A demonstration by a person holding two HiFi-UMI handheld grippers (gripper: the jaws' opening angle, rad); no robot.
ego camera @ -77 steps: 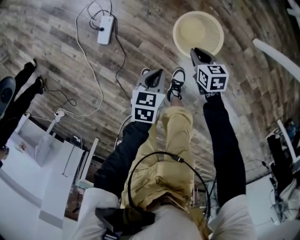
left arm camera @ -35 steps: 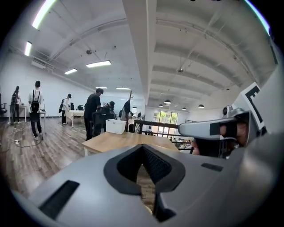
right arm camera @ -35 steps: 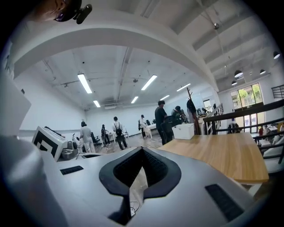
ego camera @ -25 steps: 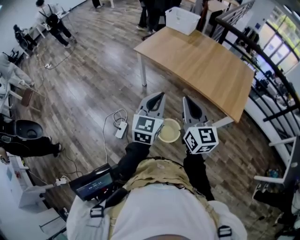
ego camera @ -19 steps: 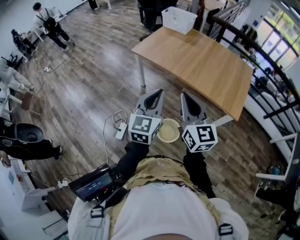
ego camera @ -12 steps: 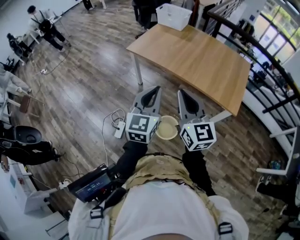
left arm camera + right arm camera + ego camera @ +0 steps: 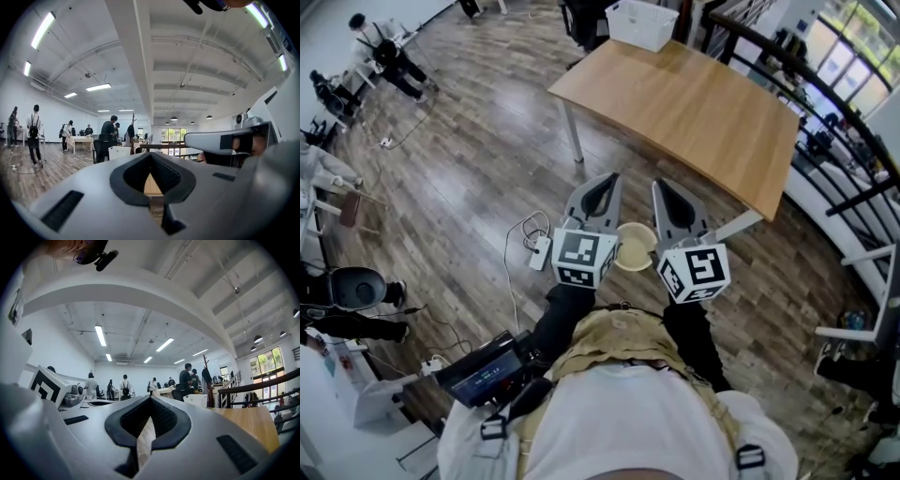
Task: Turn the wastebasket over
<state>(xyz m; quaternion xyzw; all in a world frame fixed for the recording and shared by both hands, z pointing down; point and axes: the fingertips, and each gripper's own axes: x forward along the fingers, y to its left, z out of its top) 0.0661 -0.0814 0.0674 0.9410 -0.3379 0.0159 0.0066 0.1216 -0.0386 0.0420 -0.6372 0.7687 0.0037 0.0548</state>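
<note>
Grey left tongs (image 7: 607, 182) and right tongs (image 7: 662, 188) are both pressed together, empty, clear of the cream wastebasket (image 7: 635, 247).

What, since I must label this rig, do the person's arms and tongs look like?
Both the left tongs and right tongs are pale grey wedges tapering to a point, with black ribbed pads framing a window. Each carries a white cube printed with black square markers. The sleeves are dark.

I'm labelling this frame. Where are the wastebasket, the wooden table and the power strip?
wastebasket (image 7: 635, 246), head view, its visible pale part.
wooden table (image 7: 694, 103), head view, bare tabletop.
power strip (image 7: 540, 252), head view, its white body.
</note>
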